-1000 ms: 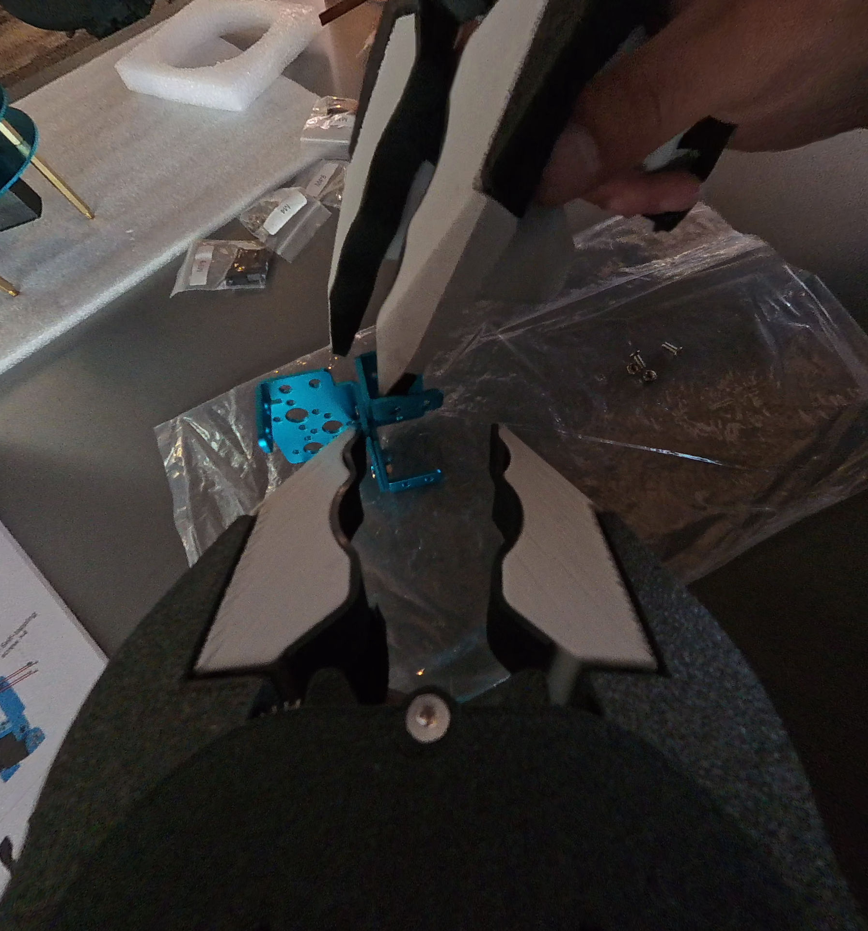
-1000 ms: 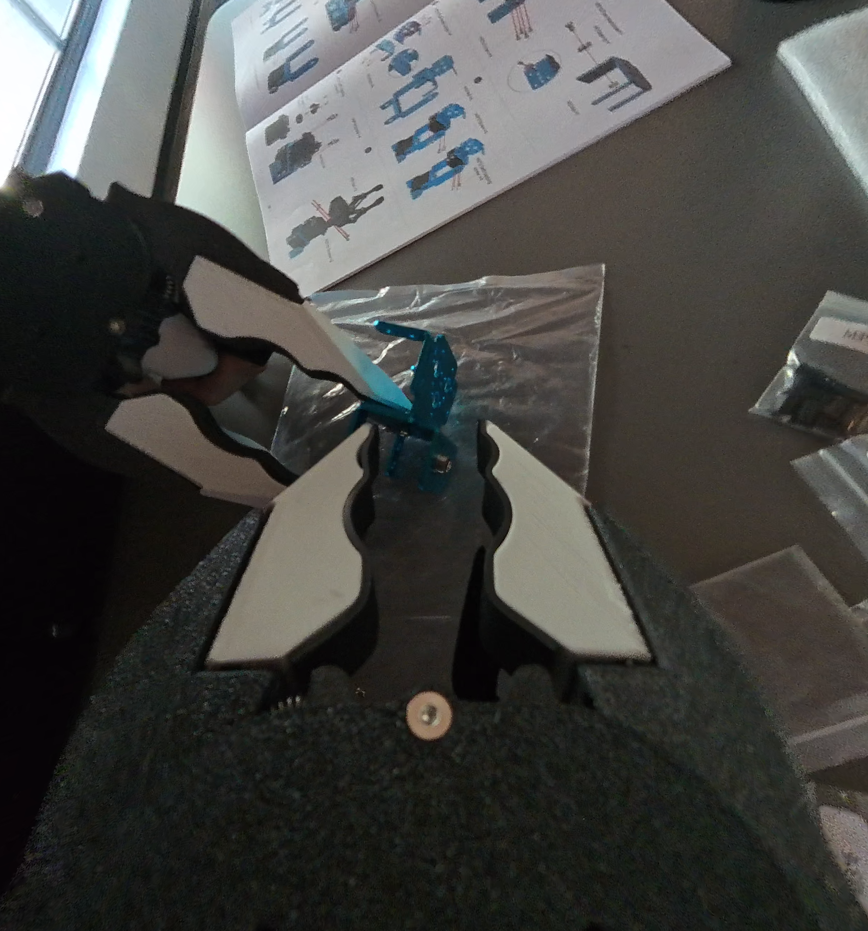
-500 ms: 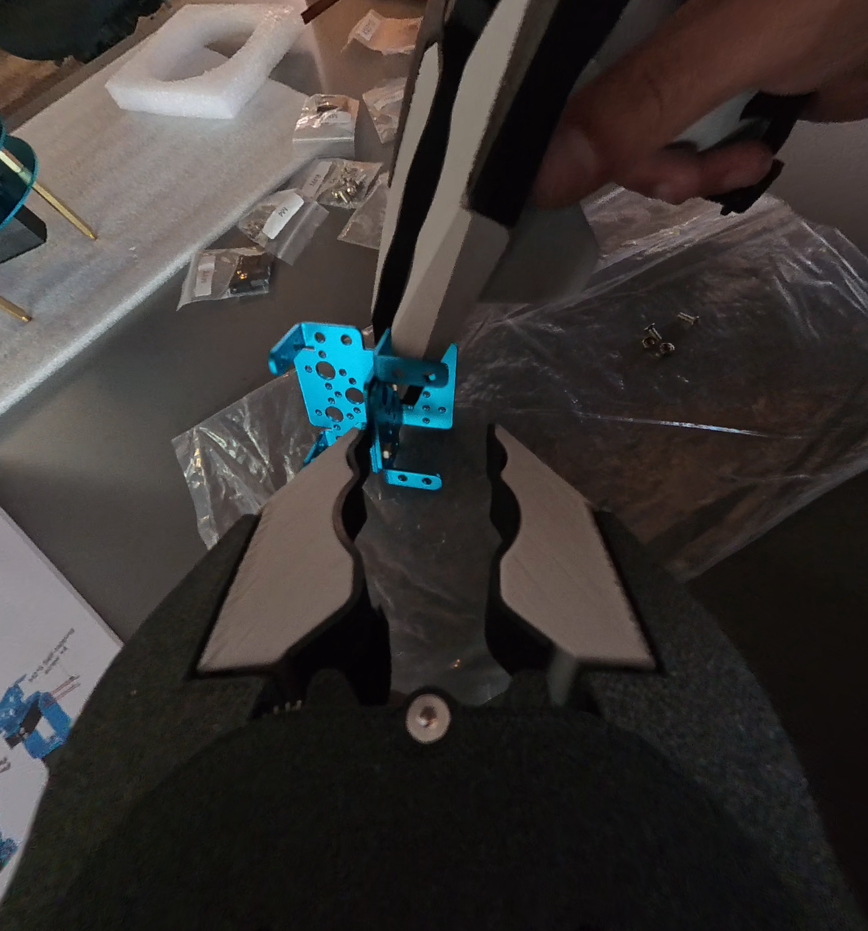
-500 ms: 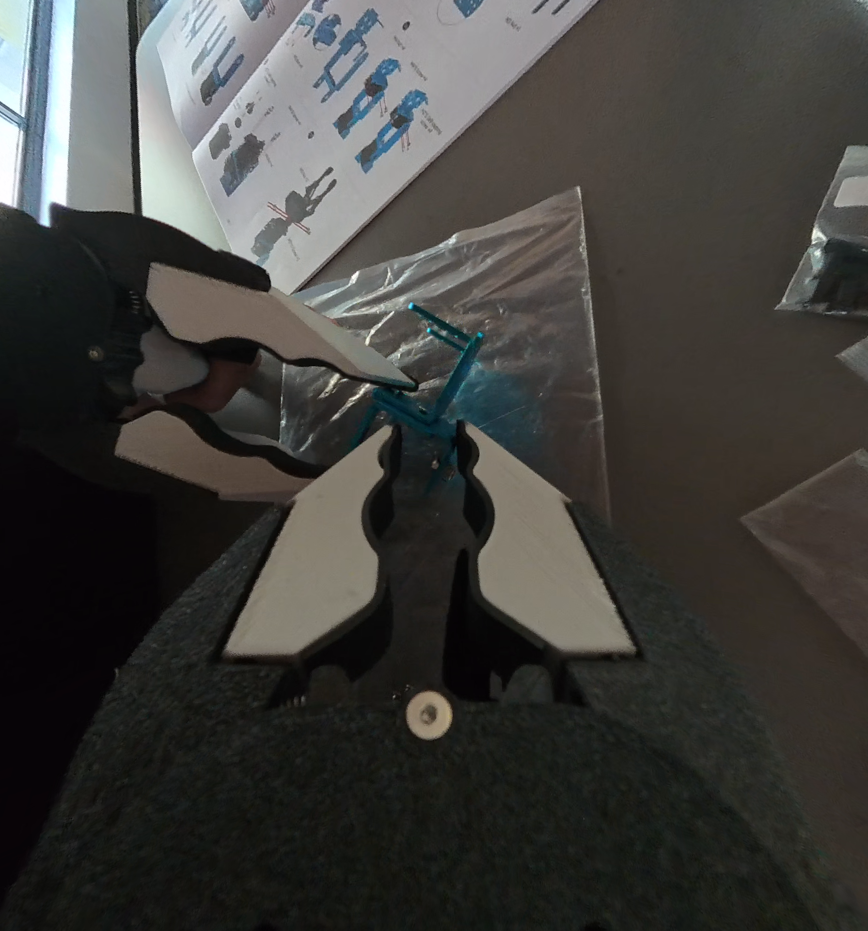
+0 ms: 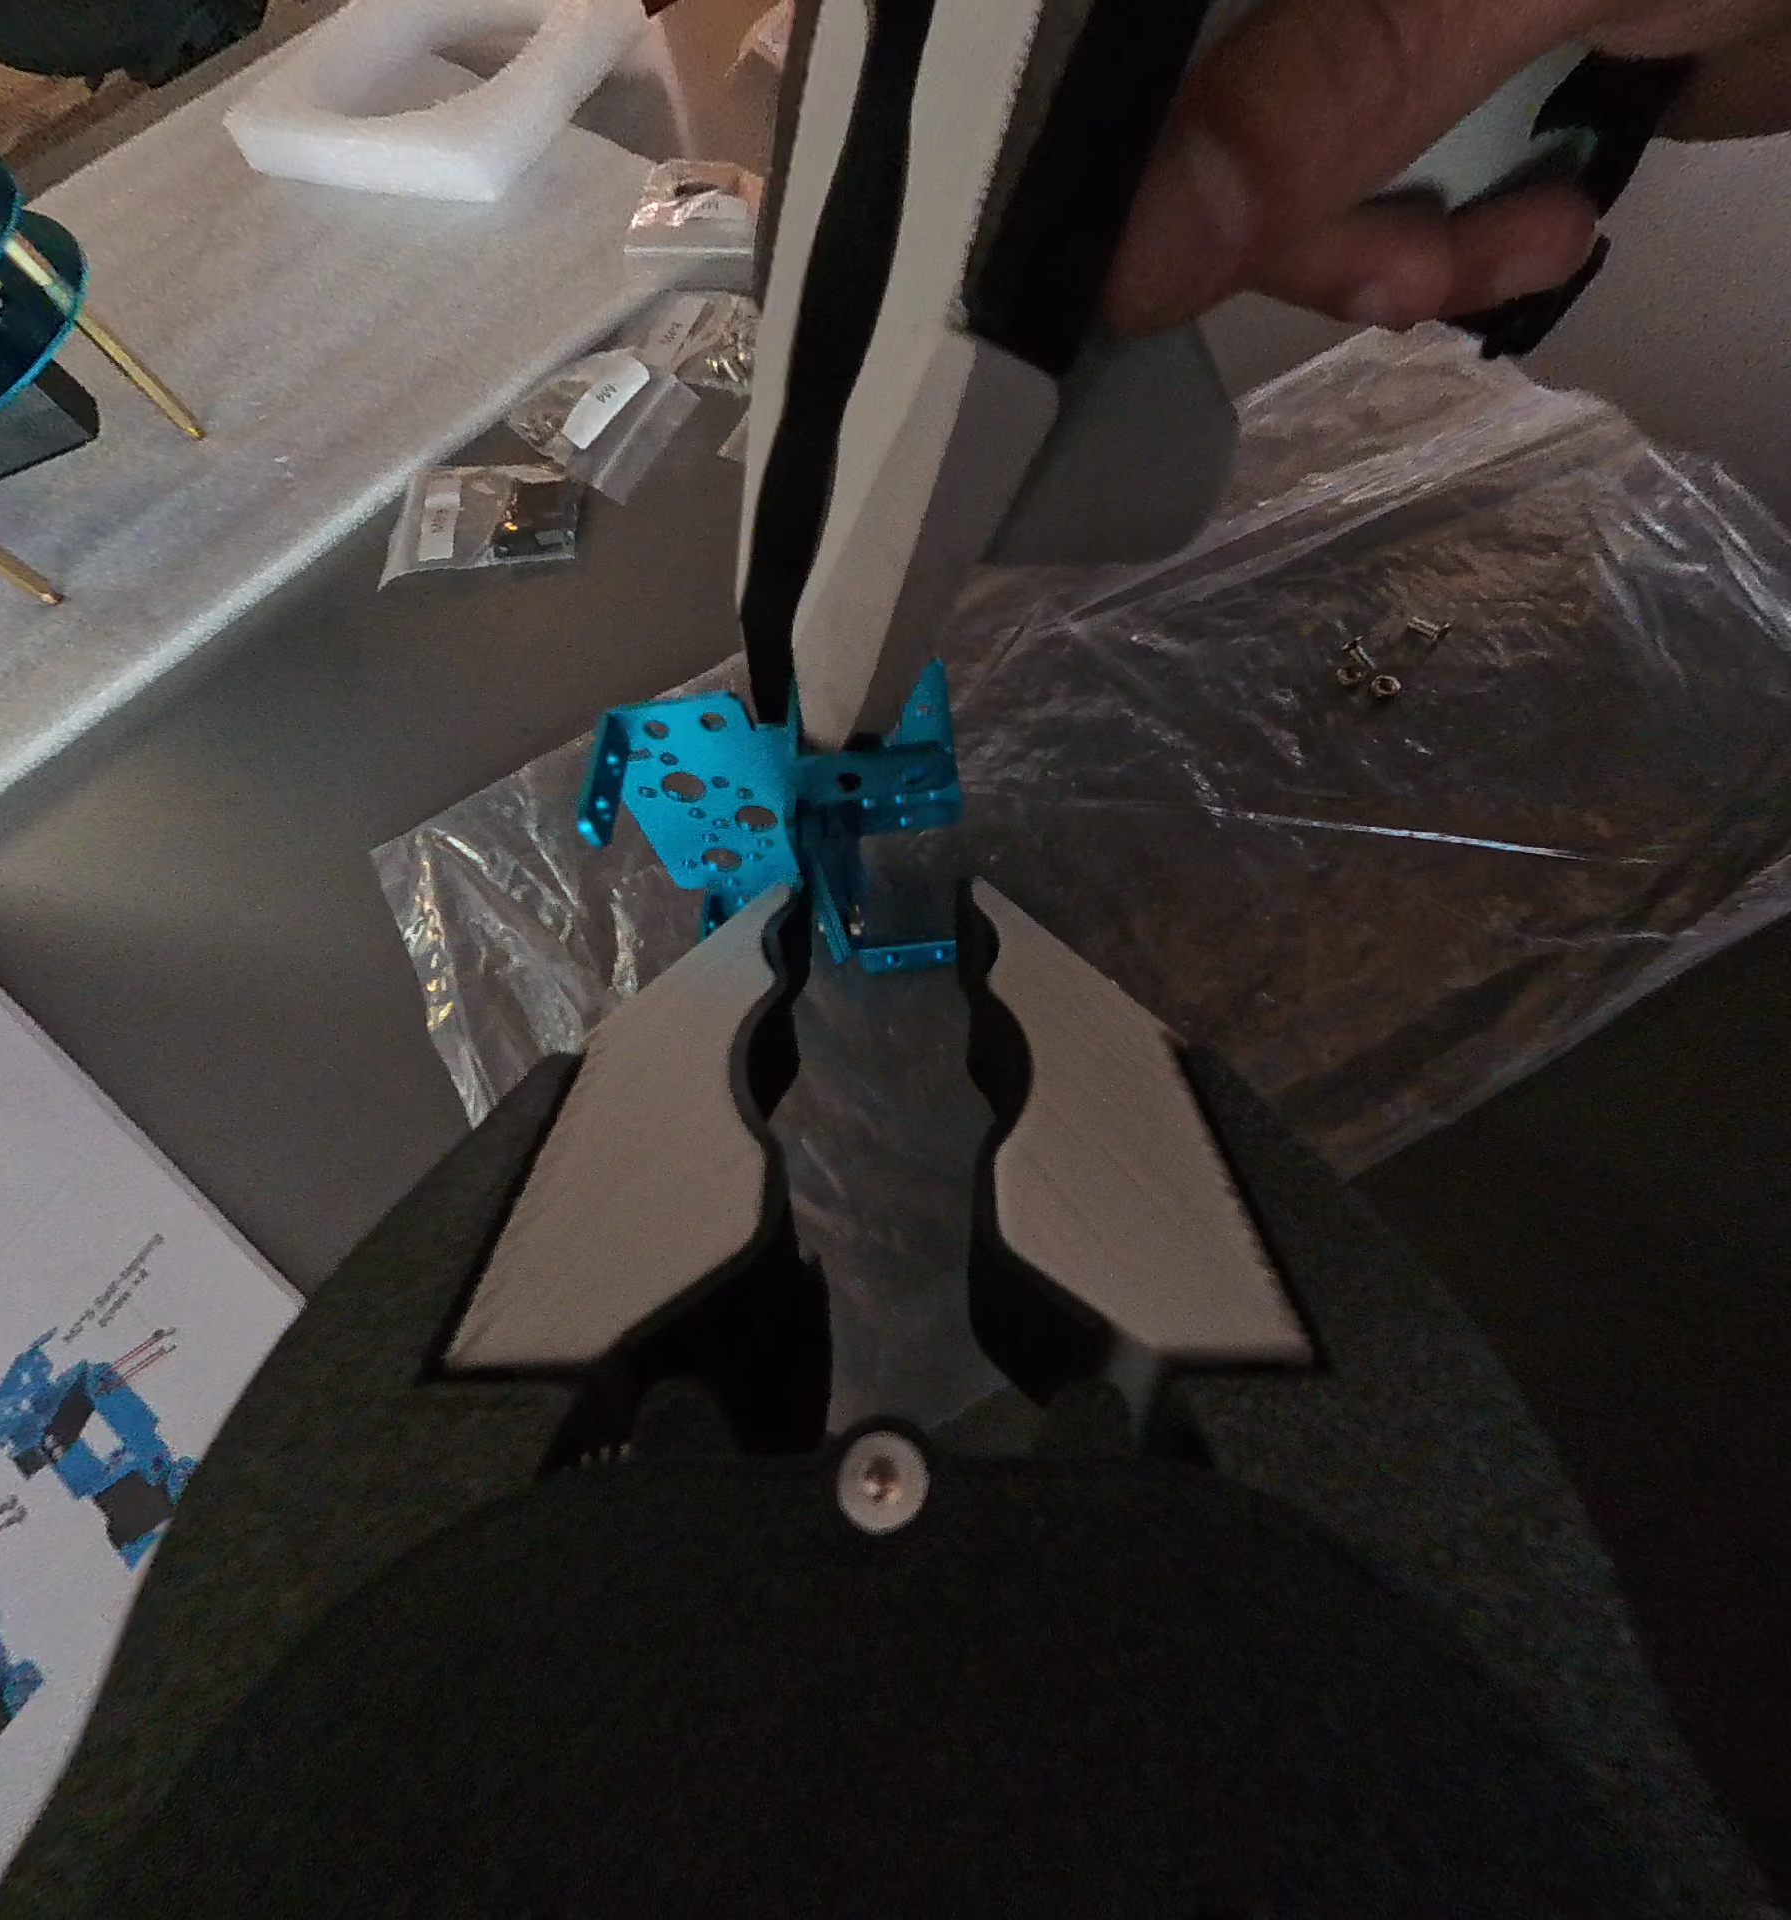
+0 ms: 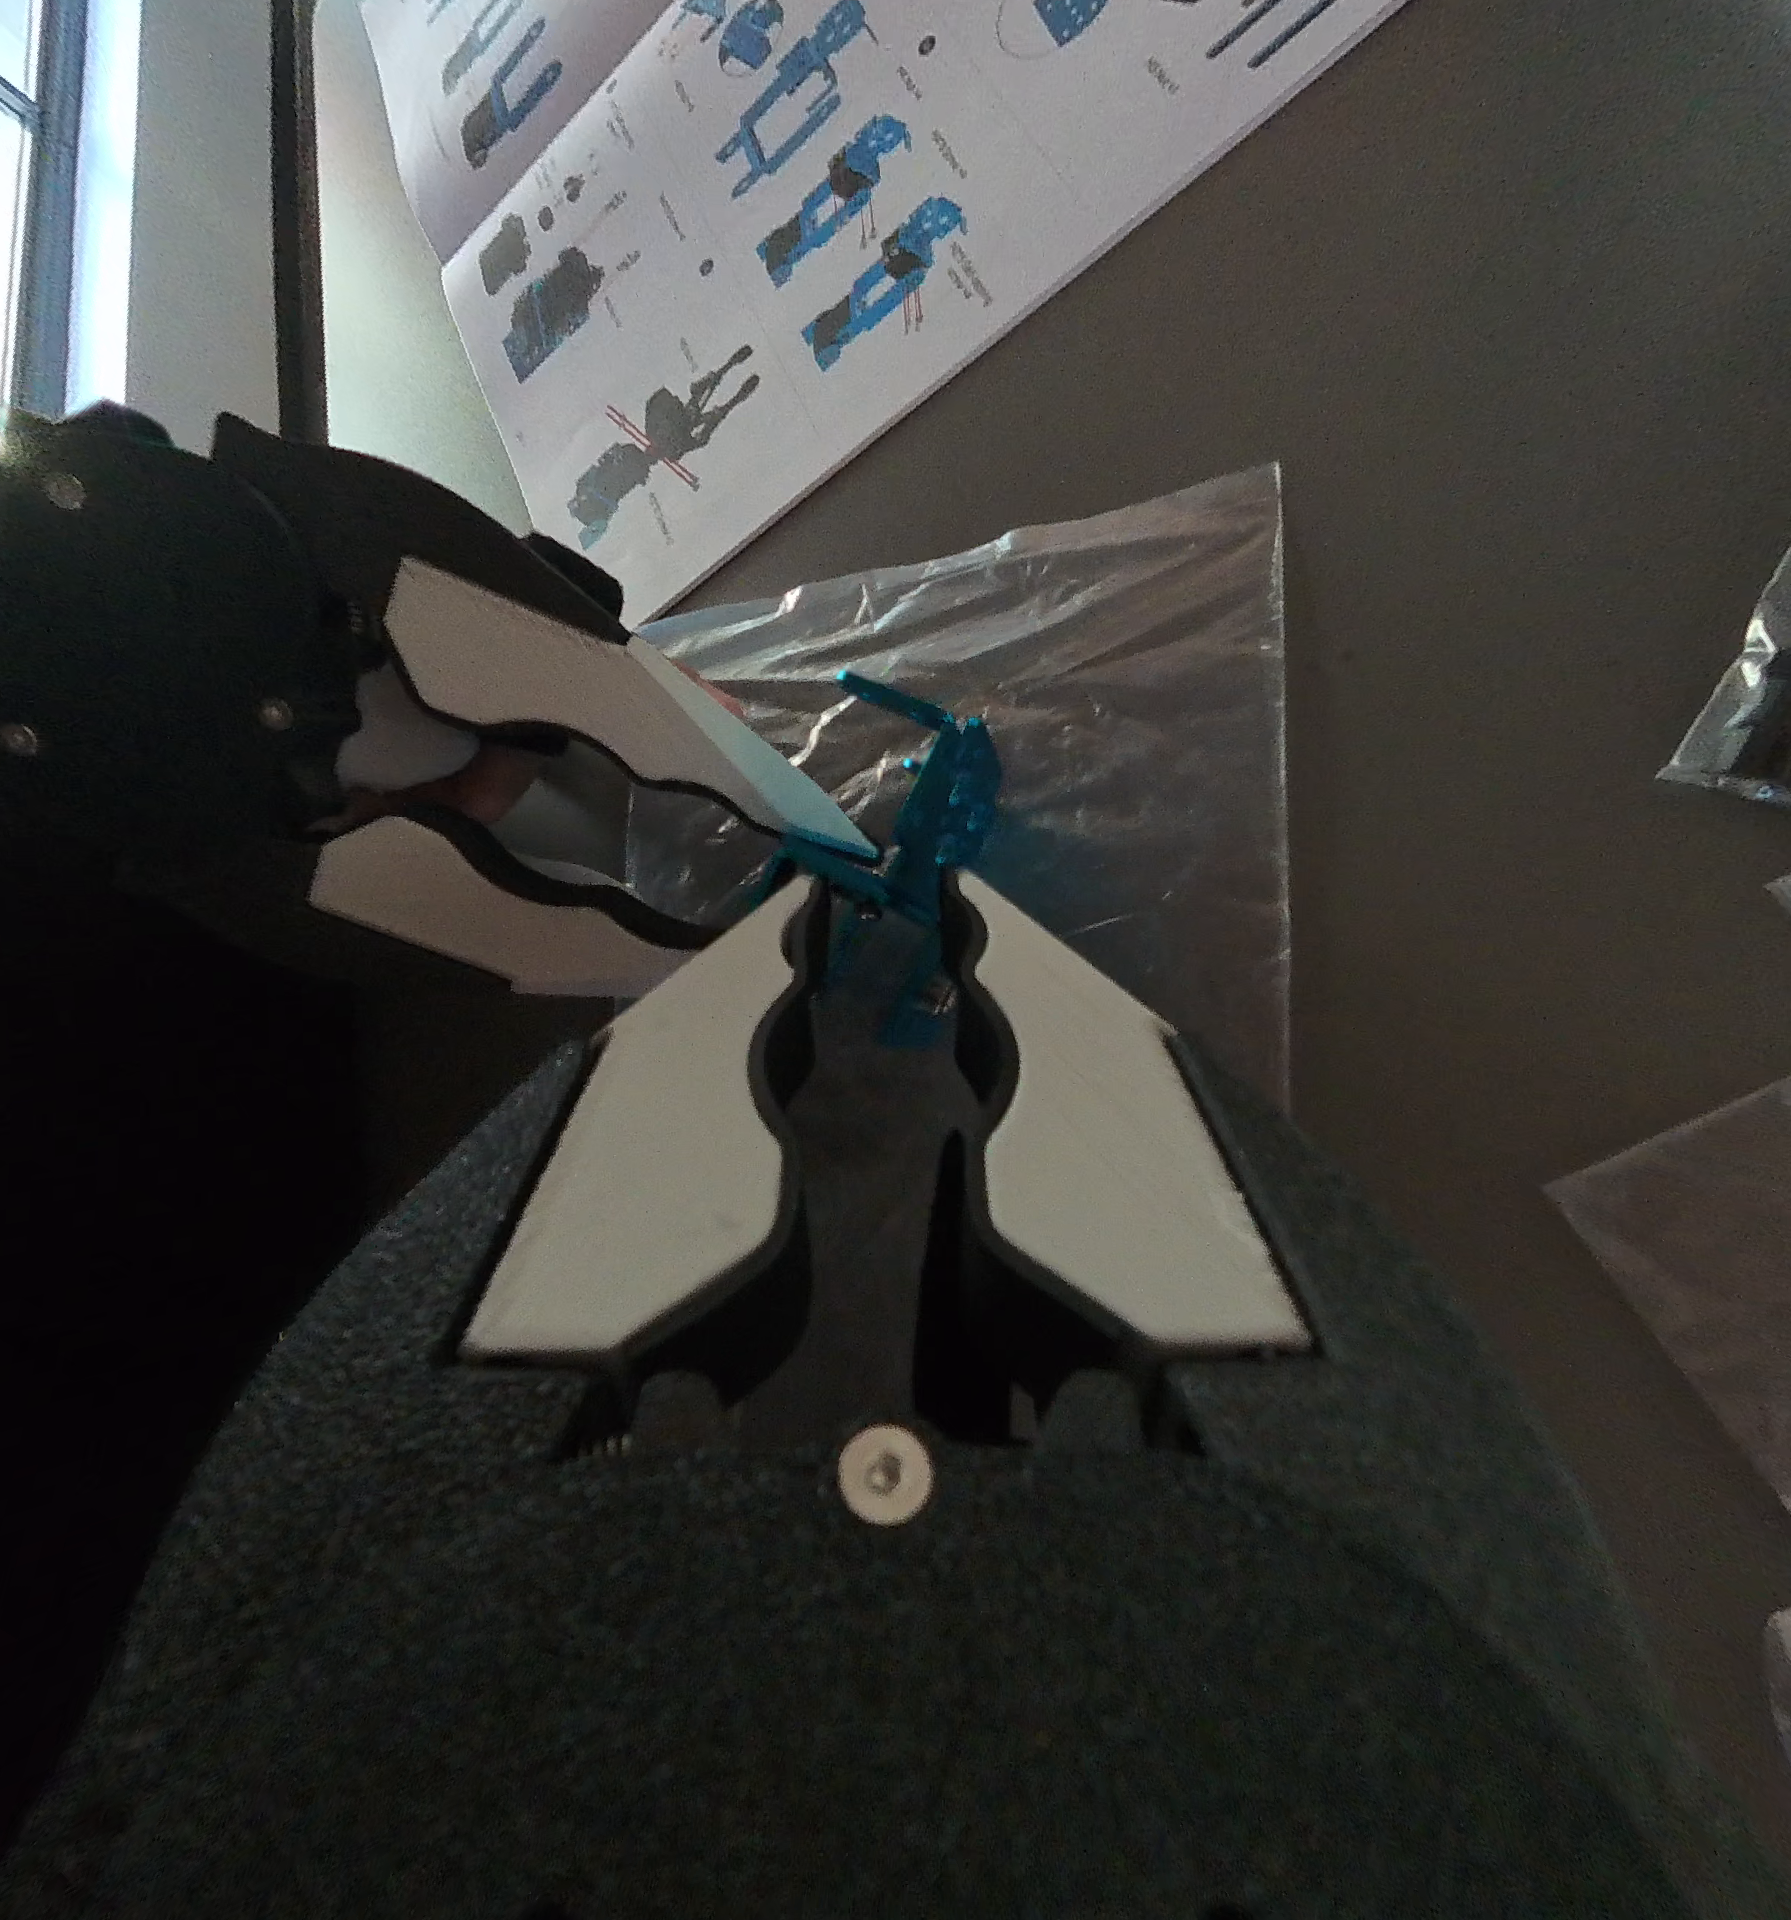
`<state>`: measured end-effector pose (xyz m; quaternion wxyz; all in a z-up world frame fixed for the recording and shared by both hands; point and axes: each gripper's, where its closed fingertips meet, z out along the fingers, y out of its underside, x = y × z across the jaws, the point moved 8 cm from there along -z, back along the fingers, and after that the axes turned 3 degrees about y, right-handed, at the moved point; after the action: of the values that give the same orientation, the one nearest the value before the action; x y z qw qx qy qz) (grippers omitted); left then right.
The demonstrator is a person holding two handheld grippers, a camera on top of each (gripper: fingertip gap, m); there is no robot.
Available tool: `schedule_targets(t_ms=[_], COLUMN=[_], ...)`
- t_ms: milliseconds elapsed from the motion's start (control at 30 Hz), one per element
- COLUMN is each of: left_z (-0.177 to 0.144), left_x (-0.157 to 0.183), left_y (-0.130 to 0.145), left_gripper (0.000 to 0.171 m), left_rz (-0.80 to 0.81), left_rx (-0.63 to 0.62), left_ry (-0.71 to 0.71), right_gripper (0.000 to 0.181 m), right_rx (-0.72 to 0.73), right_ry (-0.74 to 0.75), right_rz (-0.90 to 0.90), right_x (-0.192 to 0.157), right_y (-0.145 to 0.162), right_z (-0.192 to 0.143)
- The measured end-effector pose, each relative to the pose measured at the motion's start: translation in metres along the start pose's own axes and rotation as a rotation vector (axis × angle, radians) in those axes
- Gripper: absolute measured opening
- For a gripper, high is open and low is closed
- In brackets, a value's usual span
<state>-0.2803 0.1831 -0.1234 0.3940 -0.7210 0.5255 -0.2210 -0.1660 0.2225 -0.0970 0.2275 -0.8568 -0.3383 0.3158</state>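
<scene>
Above the crinkled clear plastic bag (image 5: 1390,790), both grippers meet at the perforated blue metal bracket assembly (image 5: 766,810): right gripper (image 5: 818,717), now pinched shut on it, has raised it; left gripper (image 5: 880,914) stays spread beside it

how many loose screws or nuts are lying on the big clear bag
3, close together on the large clear bag, far right of the blue bracket: one screw, one piece lower left of it, one nut-like piece below that. They are tiny; others may hide in the creases.
</scene>
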Motion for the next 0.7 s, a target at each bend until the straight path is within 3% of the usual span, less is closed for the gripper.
schedule_targets(t_ms=[233, 533, 700], left_z=[-0.004, -0.016, -0.014], left_x=[0.0, -0.002, -0.003], left_y=[0.001, -0.005, -0.006], left_gripper=[0.013, 0.016, 0.005], left_rz=[-0.003, 0.048, 0.069], left_rx=[0.024, 0.089, 0.088], left_ry=[0.014, 0.014, 0.003], right_gripper=[0.022, 0.022, 0.022], right_rx=[-0.019, -0.029, -0.05], right_ry=[0.046, 0.063, 0.13], right_rz=[0.0, -0.049, -0.101], right_x=[-0.007, -0.015, -0.017], right_y=[0.003, 0.002, 0.003], right_z=[-0.002, -0.001, -0.003])
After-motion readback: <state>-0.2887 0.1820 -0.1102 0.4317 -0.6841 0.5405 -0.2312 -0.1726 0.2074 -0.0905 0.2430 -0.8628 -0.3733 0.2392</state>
